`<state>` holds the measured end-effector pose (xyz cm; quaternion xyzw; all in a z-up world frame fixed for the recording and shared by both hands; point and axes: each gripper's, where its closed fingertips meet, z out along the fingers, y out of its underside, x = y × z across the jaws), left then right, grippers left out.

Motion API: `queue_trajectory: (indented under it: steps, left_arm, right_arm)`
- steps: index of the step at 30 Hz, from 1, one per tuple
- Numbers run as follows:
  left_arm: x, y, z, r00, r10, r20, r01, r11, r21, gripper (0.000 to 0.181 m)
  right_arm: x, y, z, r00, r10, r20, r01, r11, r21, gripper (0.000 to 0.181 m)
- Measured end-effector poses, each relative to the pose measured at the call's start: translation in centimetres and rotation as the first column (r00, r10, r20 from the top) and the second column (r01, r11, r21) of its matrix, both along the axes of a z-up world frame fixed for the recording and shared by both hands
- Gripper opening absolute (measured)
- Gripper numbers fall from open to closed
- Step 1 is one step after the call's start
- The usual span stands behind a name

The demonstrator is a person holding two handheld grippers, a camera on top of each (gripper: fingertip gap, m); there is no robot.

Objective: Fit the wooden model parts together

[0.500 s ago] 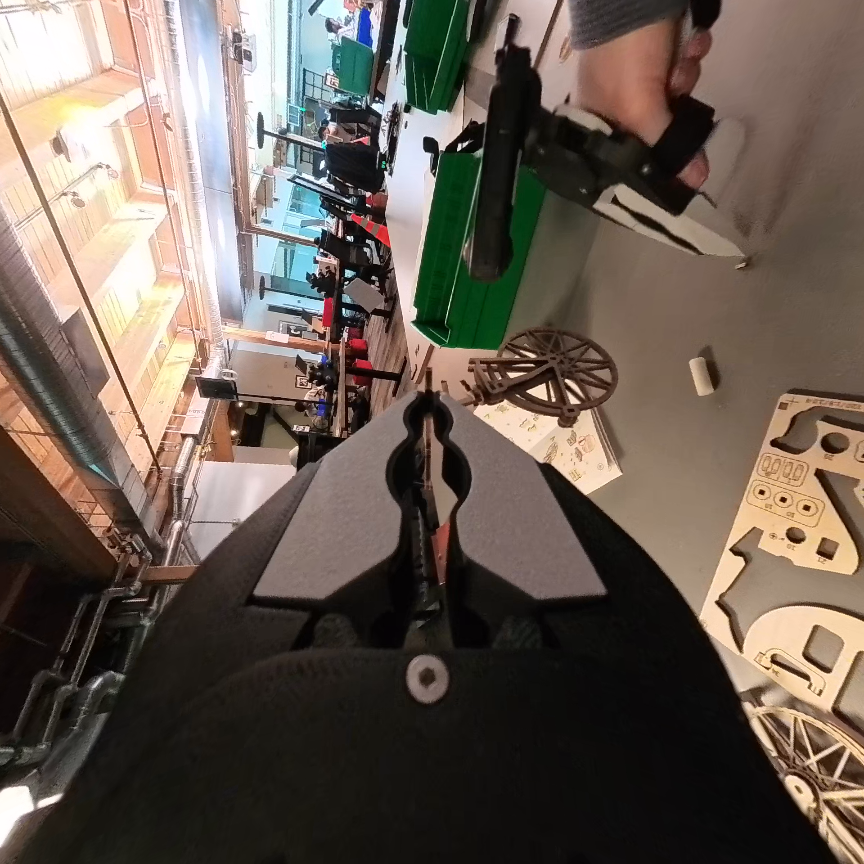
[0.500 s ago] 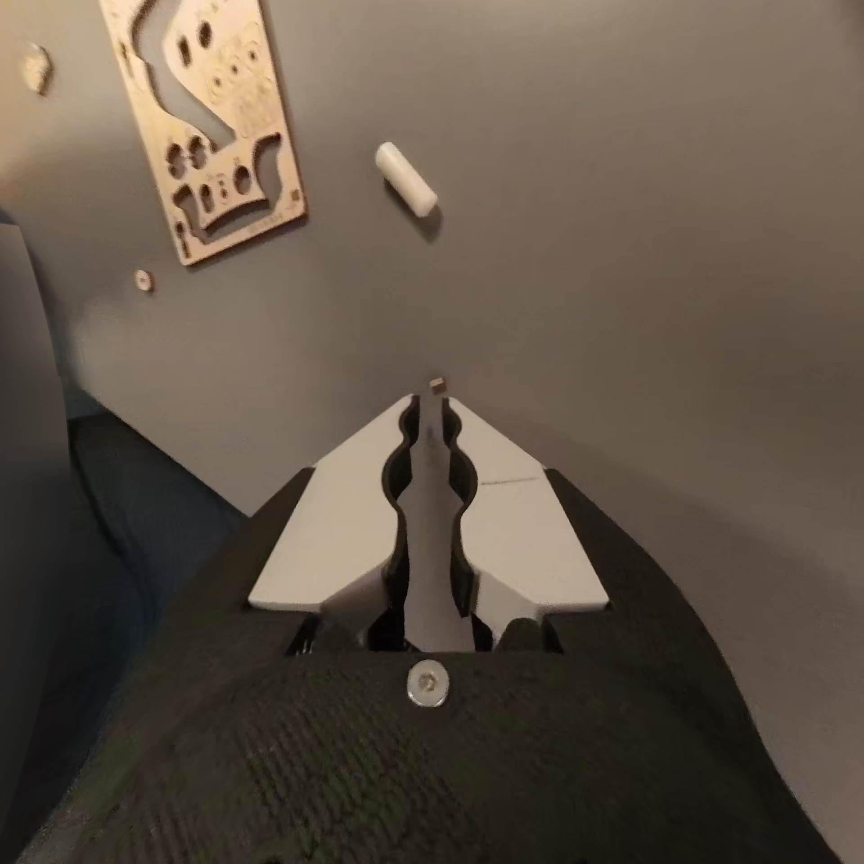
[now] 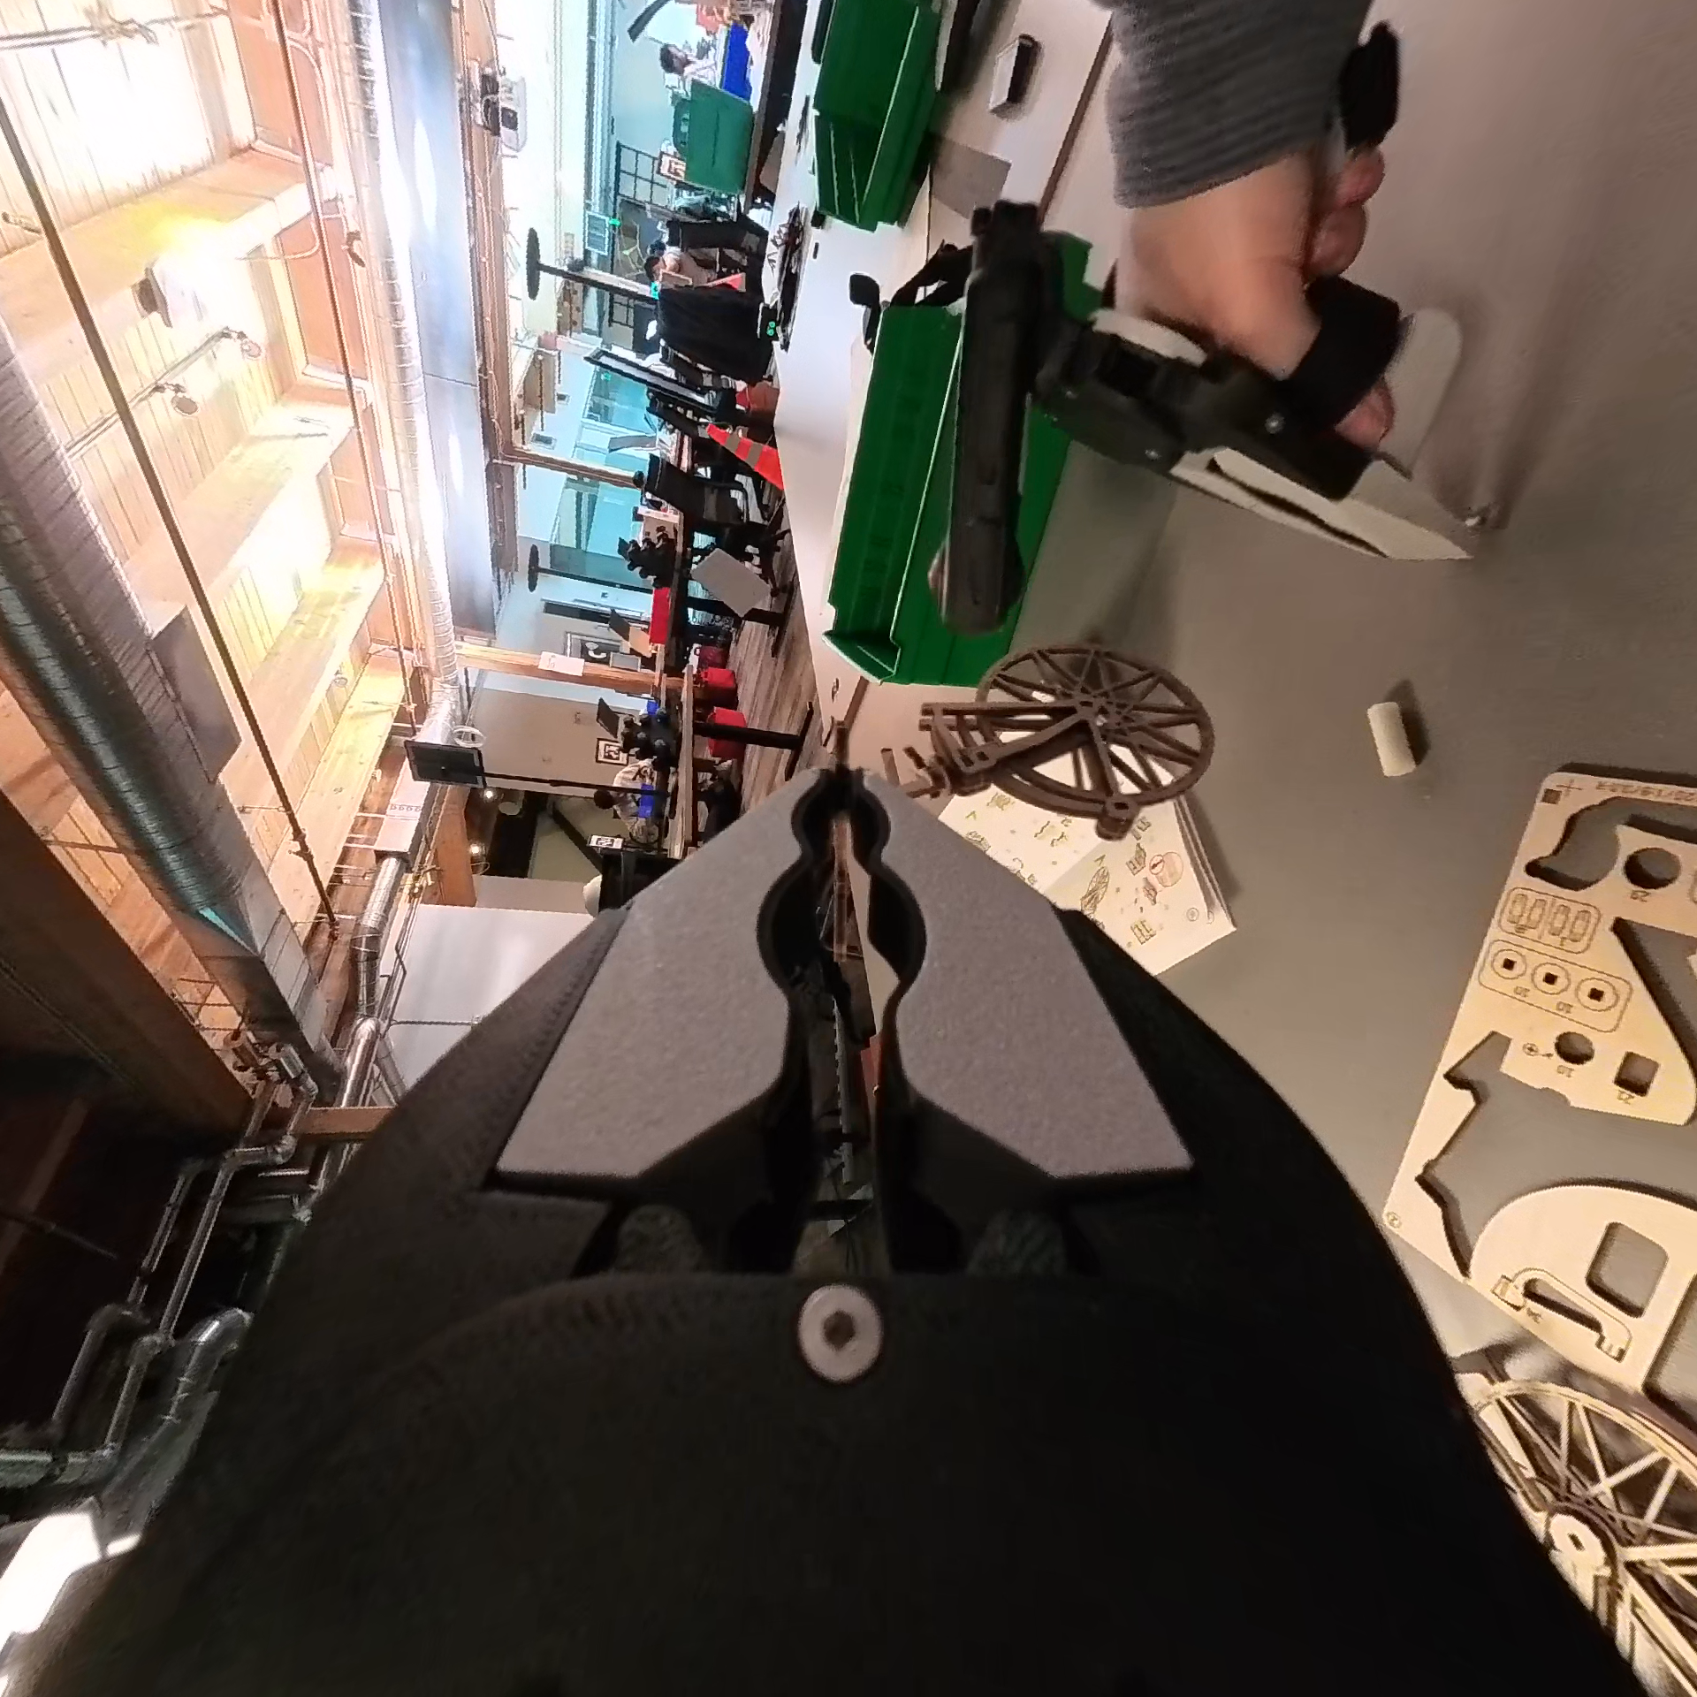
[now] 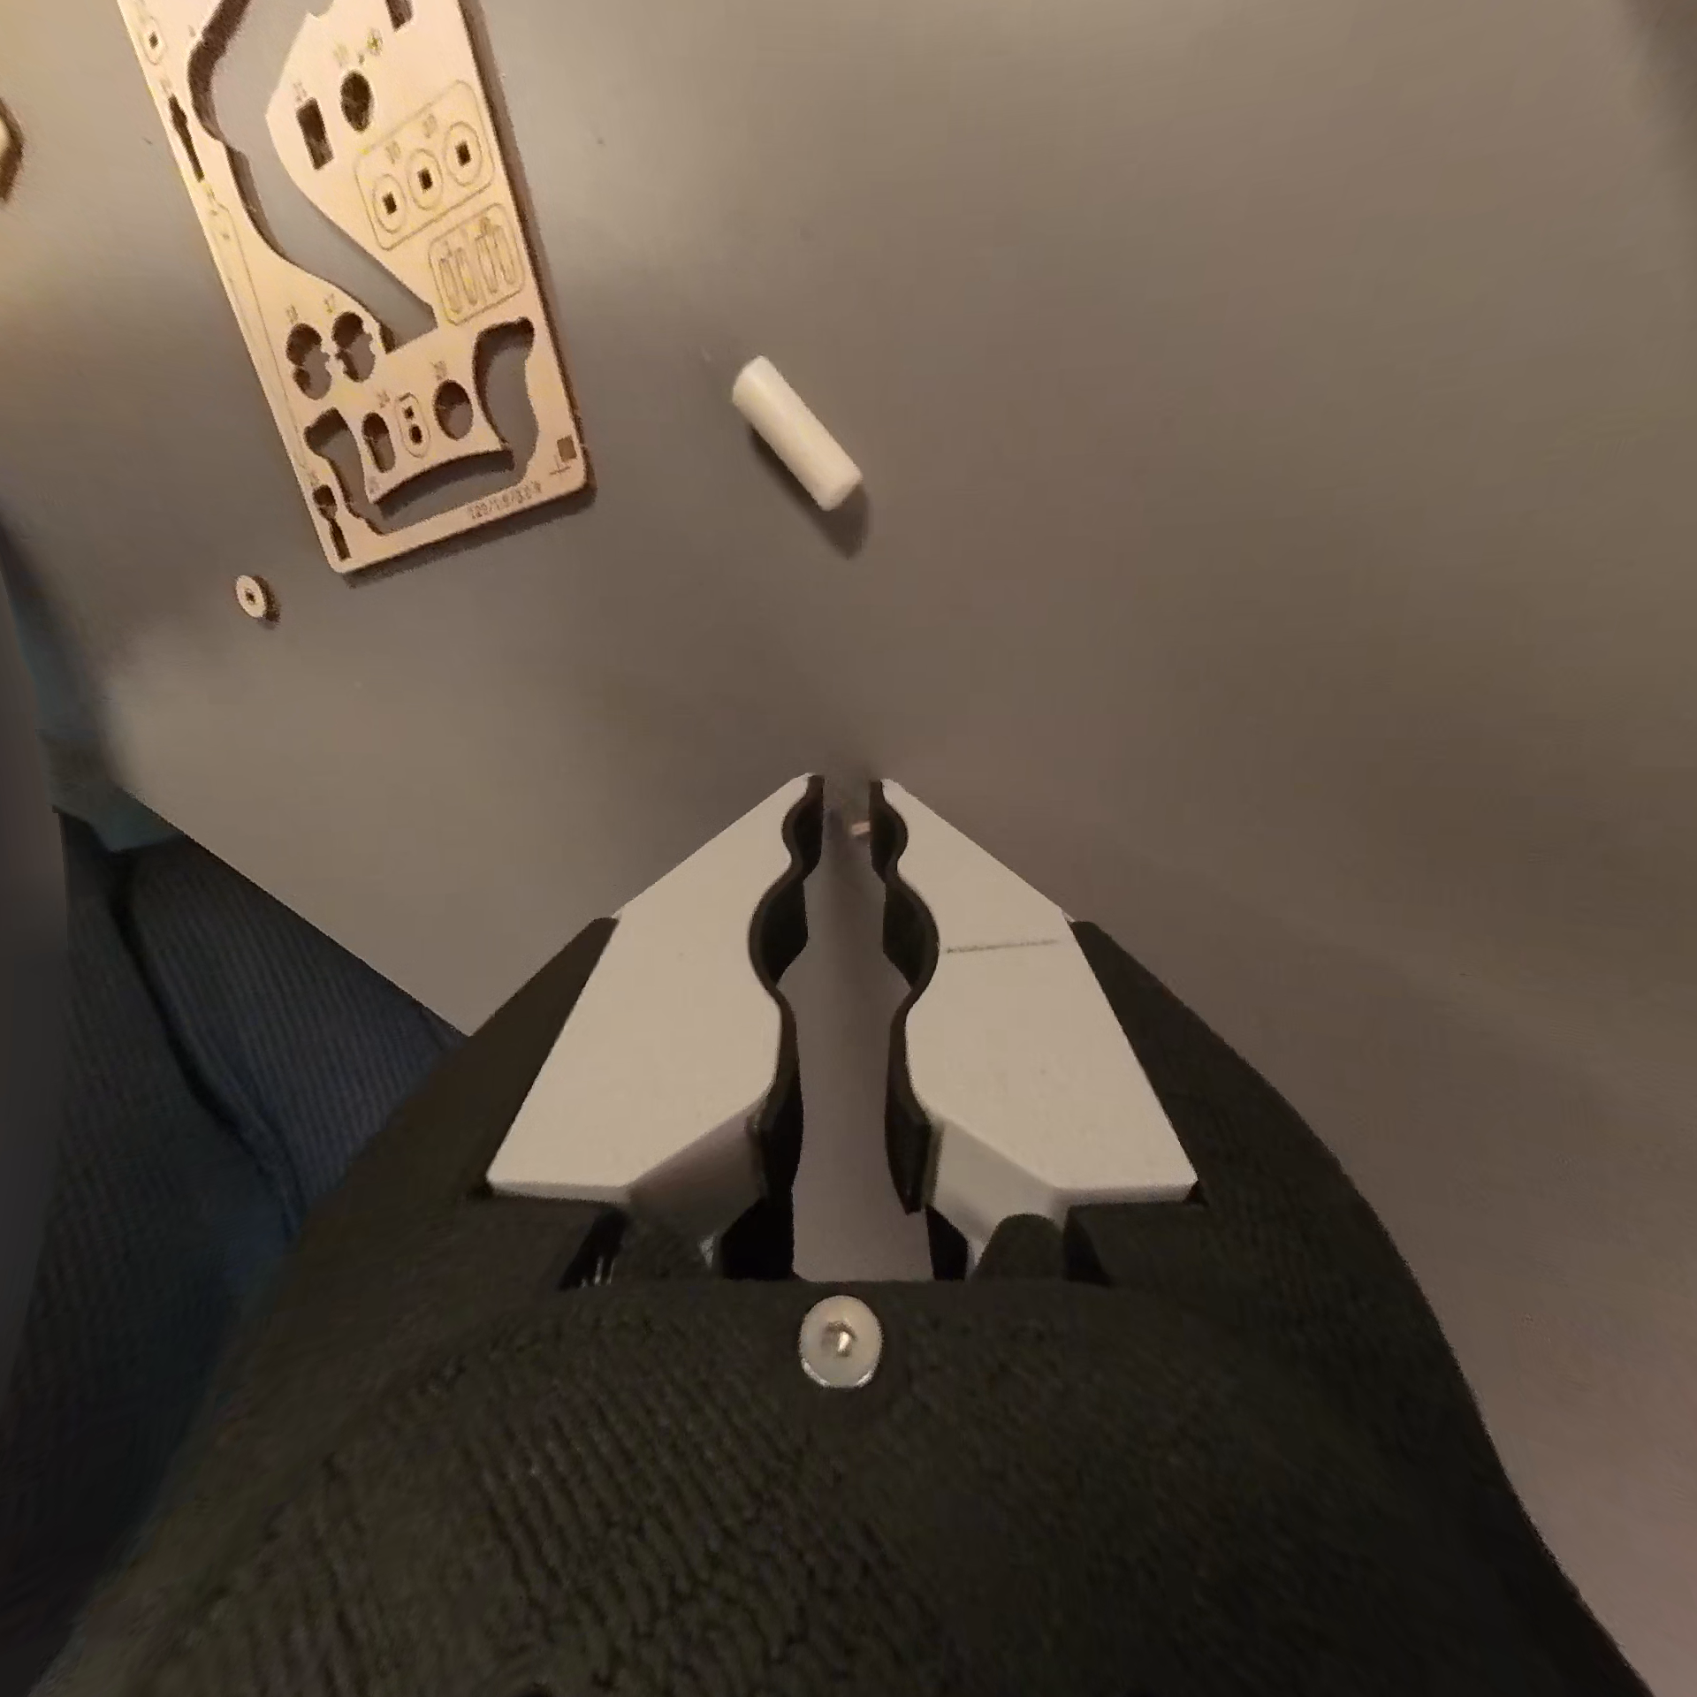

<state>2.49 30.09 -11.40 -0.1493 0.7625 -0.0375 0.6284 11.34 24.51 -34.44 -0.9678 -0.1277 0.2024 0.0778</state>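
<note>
Grey table (image 4: 1194, 367) carries a punched wooden sheet (image 4: 386, 275). Left gripper (image 3: 840, 781) pinches a thin wooden strip (image 3: 840, 882). Right gripper (image 4: 847, 790), jaws slightly spread, straddles a tiny peg (image 4: 859, 829).

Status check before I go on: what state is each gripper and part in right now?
left gripper: shut on thin wooden part, held edge-on.
right gripper: narrowly open, tips at the table, straddling small piece.
white cylinder: lying on its side, loose.
plywood sheet: flat, many parts punched out.
dark wheel: assembled, partly on booklet.
</note>
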Motion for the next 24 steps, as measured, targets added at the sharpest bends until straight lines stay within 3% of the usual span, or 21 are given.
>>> queue_trajectory:
  steps: [7,14,24]
  left_arm:
    - [0.2,0.1,-0.4,1.000,0.010,-0.017,-0.010,1.000,0.011,0.001]
    - [0.1,0.0,-0.3,1.000,0.008,-0.015,-0.008,1.000,0.012,0.002]
    - [0.2,0.0,-0.4,1.000,0.008,-0.020,-0.008,1.000,0.012,0.001]
  right_arm:
    - [0.5,-0.4,1.0,0.993,0.054,0.106,-0.054,0.999,-0.002,0.006]
    - [0.9,-1.3,0.3,0.999,0.008,0.043,-0.005,0.998,-0.065,0.009]
    - [0.1,-0.4,0.0,1.000,0.007,0.015,-0.006,0.999,-0.039,0.009]
